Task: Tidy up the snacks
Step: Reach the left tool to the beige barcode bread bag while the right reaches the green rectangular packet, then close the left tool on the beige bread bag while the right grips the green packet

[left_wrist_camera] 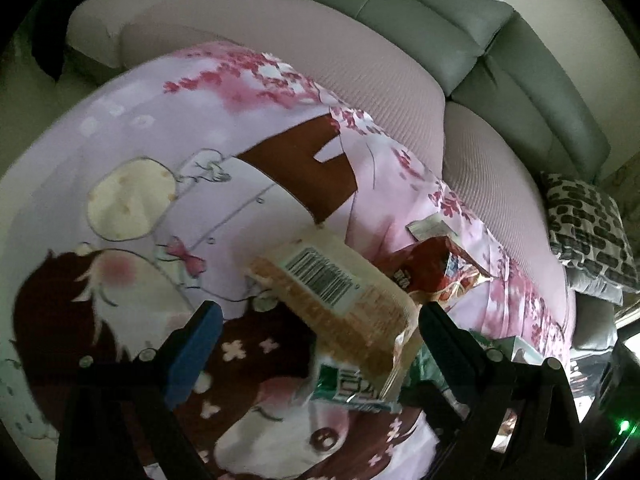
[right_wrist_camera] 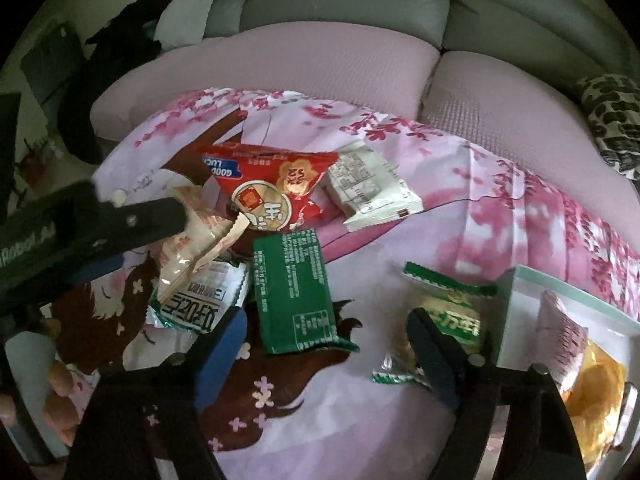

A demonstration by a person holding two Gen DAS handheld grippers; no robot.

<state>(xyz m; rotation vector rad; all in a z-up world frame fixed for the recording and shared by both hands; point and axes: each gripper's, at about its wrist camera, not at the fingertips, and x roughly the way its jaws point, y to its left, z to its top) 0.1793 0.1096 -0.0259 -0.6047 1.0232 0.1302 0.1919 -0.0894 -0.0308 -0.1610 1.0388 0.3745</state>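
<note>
Snack packets lie scattered on a pink printed blanket [right_wrist_camera: 400, 400]. My left gripper [left_wrist_camera: 316, 340] stands open around a beige cracker packet [left_wrist_camera: 332, 292], which rests tilted on a white-and-green packet [left_wrist_camera: 352, 384]; the blue left pad is clear of it. My right gripper [right_wrist_camera: 328, 348] is open above the blanket, its jaws either side of the lower end of a dark green packet [right_wrist_camera: 292, 292], not touching it. A green-and-yellow packet [right_wrist_camera: 452, 312] lies against its right finger. Farther back are a red packet [right_wrist_camera: 272, 188] and a white packet [right_wrist_camera: 372, 184].
A pale green box [right_wrist_camera: 508, 308] at the right holds a couple of packets. The blanket covers a pink sofa seat [right_wrist_camera: 320, 60] with grey back cushions. A black-and-white patterned cushion [left_wrist_camera: 592, 232] lies at the far right. Dark clothing [right_wrist_camera: 120, 40] hangs at the left.
</note>
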